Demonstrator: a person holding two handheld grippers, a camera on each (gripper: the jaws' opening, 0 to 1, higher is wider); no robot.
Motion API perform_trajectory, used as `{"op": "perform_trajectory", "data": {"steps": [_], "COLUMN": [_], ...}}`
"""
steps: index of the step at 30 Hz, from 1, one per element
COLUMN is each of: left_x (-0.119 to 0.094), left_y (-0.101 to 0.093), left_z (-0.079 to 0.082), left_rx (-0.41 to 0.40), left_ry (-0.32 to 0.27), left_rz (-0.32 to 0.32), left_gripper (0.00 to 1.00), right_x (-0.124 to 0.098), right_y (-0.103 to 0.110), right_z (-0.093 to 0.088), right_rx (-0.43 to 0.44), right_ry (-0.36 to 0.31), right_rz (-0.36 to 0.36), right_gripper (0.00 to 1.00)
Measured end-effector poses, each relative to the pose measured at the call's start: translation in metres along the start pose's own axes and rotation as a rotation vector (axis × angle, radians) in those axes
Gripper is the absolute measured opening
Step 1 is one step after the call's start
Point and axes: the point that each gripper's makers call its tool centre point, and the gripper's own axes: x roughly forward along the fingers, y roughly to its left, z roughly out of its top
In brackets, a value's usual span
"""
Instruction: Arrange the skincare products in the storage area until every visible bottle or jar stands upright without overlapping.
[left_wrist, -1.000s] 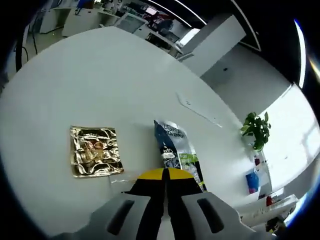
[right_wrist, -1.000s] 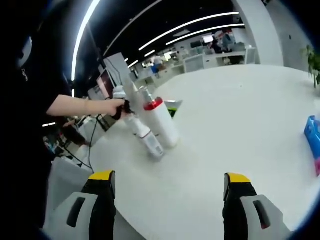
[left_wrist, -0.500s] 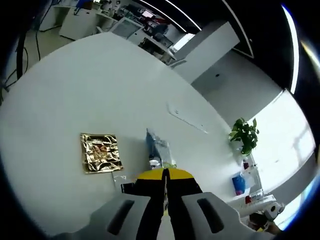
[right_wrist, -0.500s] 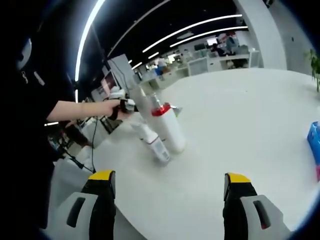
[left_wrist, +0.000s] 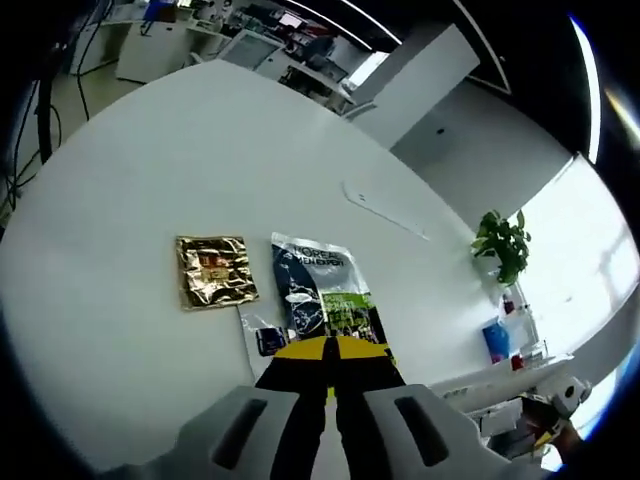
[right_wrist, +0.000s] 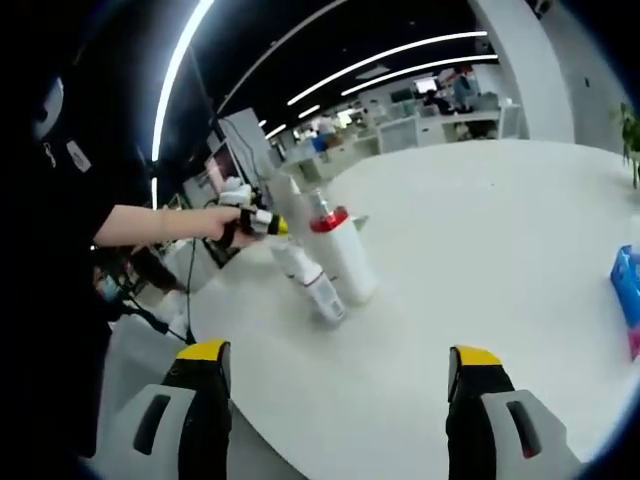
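Yellow-tipped jaws of the right gripper (right_wrist: 340, 352) spread wide, holding nothing. Ahead and to their left, well apart on the white desk (right_wrist: 480, 230): a tall white bottle with a red band (right_wrist: 343, 258), just beside a slim white bottle (right_wrist: 312, 285), long axes slanting alike, whether truly upright cannot tell. Much nearer the bottle tops, the left gripper (right_wrist: 255, 222) in the person's hand, jaws pressed together with nothing seen between, so likely that hand's move.

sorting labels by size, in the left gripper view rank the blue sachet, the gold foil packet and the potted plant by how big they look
1. Blue sachet, largest.
2. Gold foil packet, clearly smaller.
3. Potted plant, smallest as it looks, but it stands far beyond the white table, so its true size is unsure.
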Motion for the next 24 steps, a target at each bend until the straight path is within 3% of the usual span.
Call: {"op": "perform_trajectory", "data": {"steps": [3, 5, 11, 18, 21, 24], "left_x": [0.009, 0.016, 0.033, 0.051, 0.057, 0.063], "left_y": [-0.002, -0.004, 0.002, -0.004, -0.001, 0.004], "left_z": [0.003, 0.002, -0.001, 0.007, 0.007, 0.002], "left_rx": [-0.002, 0.01, 0.049, 0.178, 0.25, 0.276], "left_ry": [-0.004, 0.009, 0.051, 0.081, 0.121, 0.164], "left_rz": [0.009, 0.013, 0.08, 0.204, 0.277, 0.324], "left_gripper": [0.19, 0.2, 0.36, 0.6, 0.74, 0.82], "right_x": [-0.001, -0.001, 0.0, 0.0, 0.0, 0.0], "right_y": [-0.004, -0.004, -0.007, -0.013, -0.013, -0.013], "right_z": [-0.001, -0.001, -0.002, -0.005, -0.005, -0.005], "right_rx": [0.008, 0.01, 0.016, 0.032, 0.034, 0.035], "right_ry": [-0.002, 0.0, 0.001, 0.006, 0.002, 0.001], "right_rz": [-0.006, -0.007, -0.01, -0.018, -0.018, -0.021], "right_gripper": [0.94, 0.94, 0.94, 0.94, 0.94, 0.94]}}
